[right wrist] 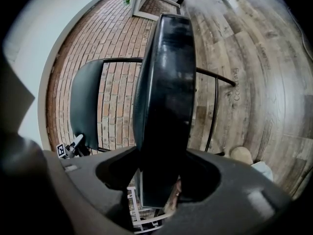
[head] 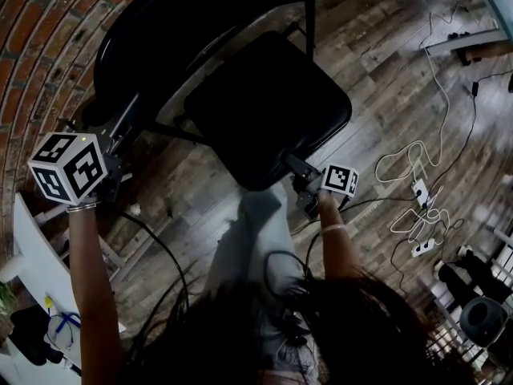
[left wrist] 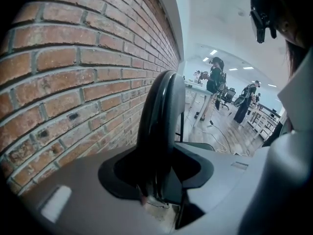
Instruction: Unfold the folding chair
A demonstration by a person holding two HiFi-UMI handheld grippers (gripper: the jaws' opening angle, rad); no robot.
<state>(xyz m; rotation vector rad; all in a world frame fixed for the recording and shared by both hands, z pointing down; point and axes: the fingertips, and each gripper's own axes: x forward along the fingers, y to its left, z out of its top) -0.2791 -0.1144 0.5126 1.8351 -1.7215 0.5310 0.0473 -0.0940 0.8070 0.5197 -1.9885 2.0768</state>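
A red brick wall [head: 40,38] with pale mortar lines curves along the left side, and a floor [head: 401,79] of worn grey-brown wooden planks spreads to the right, where most of the open room lies. A black folding chair [head: 264,111] stands between them, close to the wall, seen from above by the person holding it. Its backrest [head: 176,30] is a broad, smooth, curved panel just beside the bricks. Its seat [right wrist: 166,106] is a thick, glossy padded slab with rounded corners that juts out over the planks toward the person. Thin black metal tubes [right wrist: 215,106] frame both parts. A white table [head: 32,255] edges in at the lower left. The left gripper [left wrist: 157,192], topped by a black-and-white marker cube [head: 68,167], has its jaws closed on the backrest's rounded edge. The right gripper [right wrist: 156,190] has its jaws set wide and clamped on the near edge of the seat. White cables and power strips [head: 417,191] lie looped on the floor at the right, well apart from the chair, and a black cable [head: 160,255] trails near the person's legs.
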